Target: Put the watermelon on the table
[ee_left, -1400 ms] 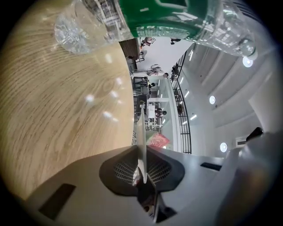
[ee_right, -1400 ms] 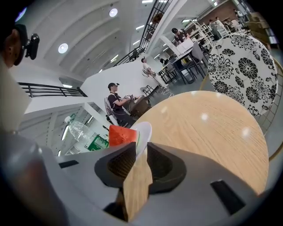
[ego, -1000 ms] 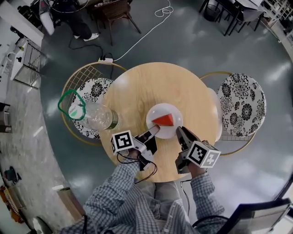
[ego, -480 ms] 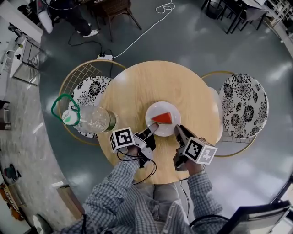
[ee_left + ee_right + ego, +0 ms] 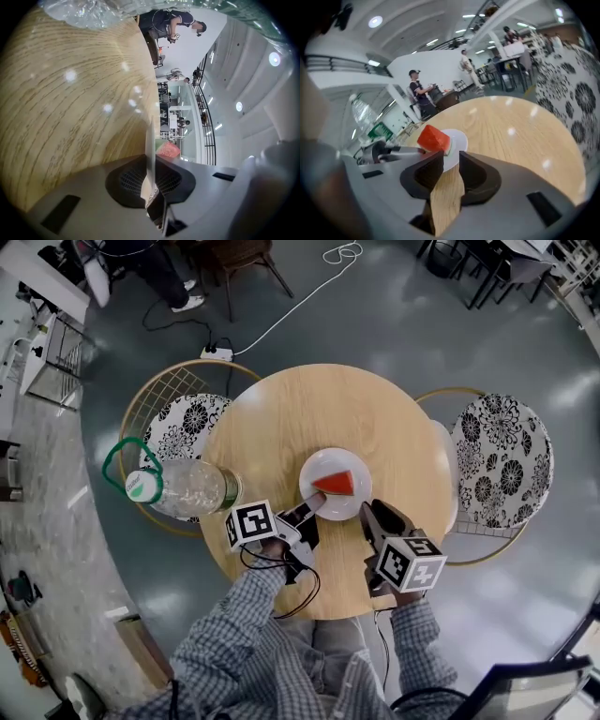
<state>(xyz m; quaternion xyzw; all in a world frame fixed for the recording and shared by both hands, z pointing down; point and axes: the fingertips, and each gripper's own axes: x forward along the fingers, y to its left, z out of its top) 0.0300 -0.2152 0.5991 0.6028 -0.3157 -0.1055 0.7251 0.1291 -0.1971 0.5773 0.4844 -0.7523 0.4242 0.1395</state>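
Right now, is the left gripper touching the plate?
Touching. In the left gripper view the plate's thin rim runs edge-on between the pads of the left gripper, which are closed on it with no gap either side.

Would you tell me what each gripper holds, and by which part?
The left gripper is clamped on the rim of the white plate carrying the watermelon slice; the right gripper holds nothing.

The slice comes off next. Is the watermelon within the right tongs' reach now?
Probably yes: the right tongs stand open beside the plate, the watermelon lies uncovered, and the left tongs clamp only the rim.
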